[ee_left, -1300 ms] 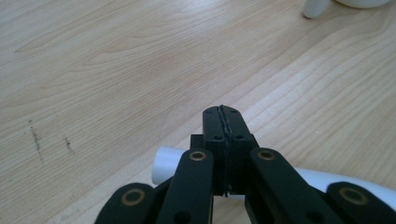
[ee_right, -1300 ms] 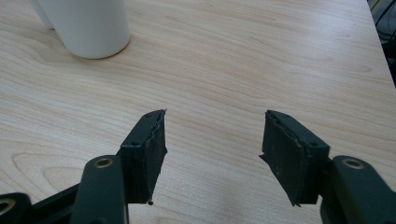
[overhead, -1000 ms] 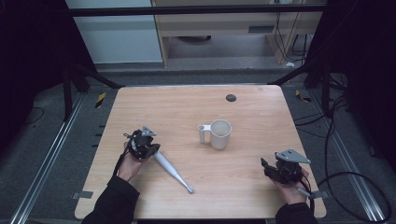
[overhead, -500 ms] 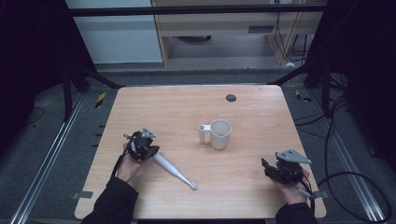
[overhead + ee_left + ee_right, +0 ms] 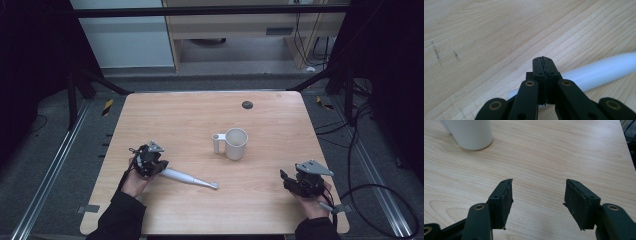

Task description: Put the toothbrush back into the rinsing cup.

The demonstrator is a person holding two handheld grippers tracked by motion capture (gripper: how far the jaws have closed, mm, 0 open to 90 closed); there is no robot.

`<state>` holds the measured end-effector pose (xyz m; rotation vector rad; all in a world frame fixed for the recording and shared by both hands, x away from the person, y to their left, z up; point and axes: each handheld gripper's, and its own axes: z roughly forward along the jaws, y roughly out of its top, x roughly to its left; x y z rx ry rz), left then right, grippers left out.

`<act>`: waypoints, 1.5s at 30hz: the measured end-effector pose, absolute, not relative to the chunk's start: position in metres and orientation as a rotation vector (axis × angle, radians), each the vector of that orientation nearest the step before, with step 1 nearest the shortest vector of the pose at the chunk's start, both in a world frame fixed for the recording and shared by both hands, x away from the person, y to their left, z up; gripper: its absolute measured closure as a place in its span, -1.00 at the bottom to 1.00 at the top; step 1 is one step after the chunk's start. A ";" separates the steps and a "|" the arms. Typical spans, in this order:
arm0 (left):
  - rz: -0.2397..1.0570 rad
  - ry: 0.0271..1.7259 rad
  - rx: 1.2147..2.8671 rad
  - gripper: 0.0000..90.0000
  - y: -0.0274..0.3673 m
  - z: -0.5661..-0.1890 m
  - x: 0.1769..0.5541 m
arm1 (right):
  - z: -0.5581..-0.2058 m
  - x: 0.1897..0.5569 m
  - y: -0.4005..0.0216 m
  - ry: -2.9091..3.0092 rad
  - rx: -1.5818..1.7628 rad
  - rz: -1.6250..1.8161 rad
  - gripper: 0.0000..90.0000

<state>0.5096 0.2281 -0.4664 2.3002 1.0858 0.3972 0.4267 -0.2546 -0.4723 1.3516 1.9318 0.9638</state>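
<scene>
The white plastic rod (image 5: pixel 189 178) lies flat on the wooden table (image 5: pixel 200 115), near the front-left. Its long axis runs from your left gripper (image 5: pixel 161 166) rightward and slightly toward you, tapering to a thin tip that points at the table's front middle. In the left gripper view the rod (image 5: pixel 599 72) passes crosswise just beyond and under the jaws, which are pressed together. Their faces meet with nothing visible between them at the tips, so you cannot tell from here whether the thick end is pinched lower down or merely touched.

Your left hand is clearly the nearer one; any lift or push of the rod turns on that end.

Right gripper (image 5: pixel 285 178): at the front-right, well apart from the rod, jaws spread wide over bare wood (image 5: pixel 536 192).

White mug (image 5: pixel 235 144): upright mid-table, handle to its left, beyond the rod's tip. It looks to hold nothing.
</scene>
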 end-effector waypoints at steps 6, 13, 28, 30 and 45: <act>0.392 1.069 2.309 0.97 0.229 -0.466 0.504 | -0.472 0.426 -0.255 1.931 1.354 0.963 -0.12; 0.381 1.071 2.307 0.97 0.231 -0.466 0.498 | -0.472 0.426 -0.255 1.931 1.356 0.962 -0.12; 0.347 1.073 2.313 0.97 0.236 -0.468 0.485 | -0.472 0.426 -0.256 1.928 1.353 0.961 -0.12; 0.346 1.069 2.317 0.97 0.236 -0.468 0.484 | -0.472 0.426 -0.256 1.927 1.353 0.959 -0.12; 0.406 1.110 2.240 -0.02 0.228 -0.448 0.490 | -0.472 0.426 -0.256 1.930 1.355 0.956 -0.13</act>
